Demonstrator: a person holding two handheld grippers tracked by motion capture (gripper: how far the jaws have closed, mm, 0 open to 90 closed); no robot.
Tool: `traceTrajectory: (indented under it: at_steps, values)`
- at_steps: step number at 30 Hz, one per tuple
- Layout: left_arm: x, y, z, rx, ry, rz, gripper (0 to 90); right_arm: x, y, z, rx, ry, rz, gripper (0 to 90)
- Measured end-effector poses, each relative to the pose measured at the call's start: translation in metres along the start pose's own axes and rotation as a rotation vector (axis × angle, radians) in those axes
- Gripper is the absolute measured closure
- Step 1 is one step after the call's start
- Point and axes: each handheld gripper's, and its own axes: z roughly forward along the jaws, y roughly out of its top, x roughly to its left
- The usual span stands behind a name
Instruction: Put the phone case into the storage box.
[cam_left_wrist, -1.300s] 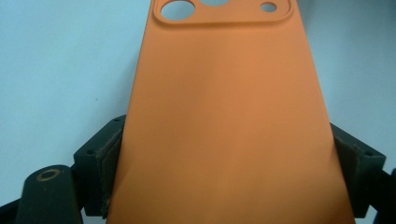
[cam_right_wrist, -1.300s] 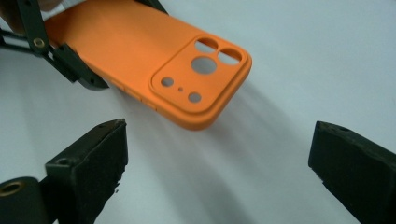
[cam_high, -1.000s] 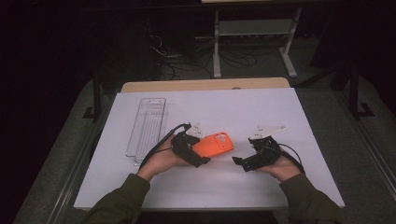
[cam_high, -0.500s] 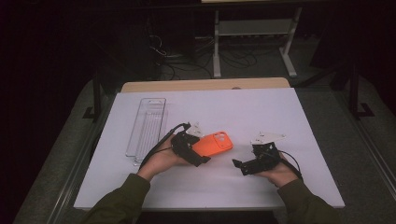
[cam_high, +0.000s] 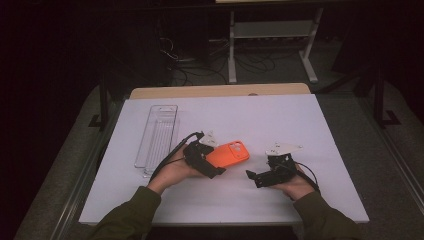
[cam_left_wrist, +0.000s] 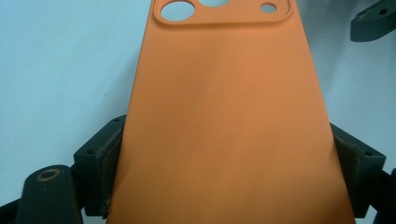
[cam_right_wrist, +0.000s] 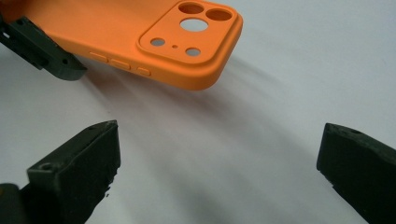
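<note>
Orange phone case (cam_high: 228, 153) clamped across its long edges by left gripper (cam_high: 212, 161), raised just above white table (cam_high: 300, 120). Right gripper (cam_right_wrist: 219, 154) spread wide, nothing held. Likely light, flexible, matte; best gripped across side walls.

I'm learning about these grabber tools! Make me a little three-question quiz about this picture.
1. True or false: the left tool grips the orange phone case.
2. Is the right tool A) open with nothing between its jaws, or B) shut on the case?
3. What clear thing lies on the white table, left of the left tool?

Key: 1. True. 2. A. 3. A clear plastic tray.
</note>
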Motion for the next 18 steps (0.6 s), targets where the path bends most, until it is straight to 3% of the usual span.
traceTrajectory:
  at_steps: [18]
  values:
    - [0.0004,0.0005,-0.0008,-0.011,-0.005,-0.008,15.5,0.0033,-0.0013,0.0056,0.004,-0.058,-0.072,0.0]
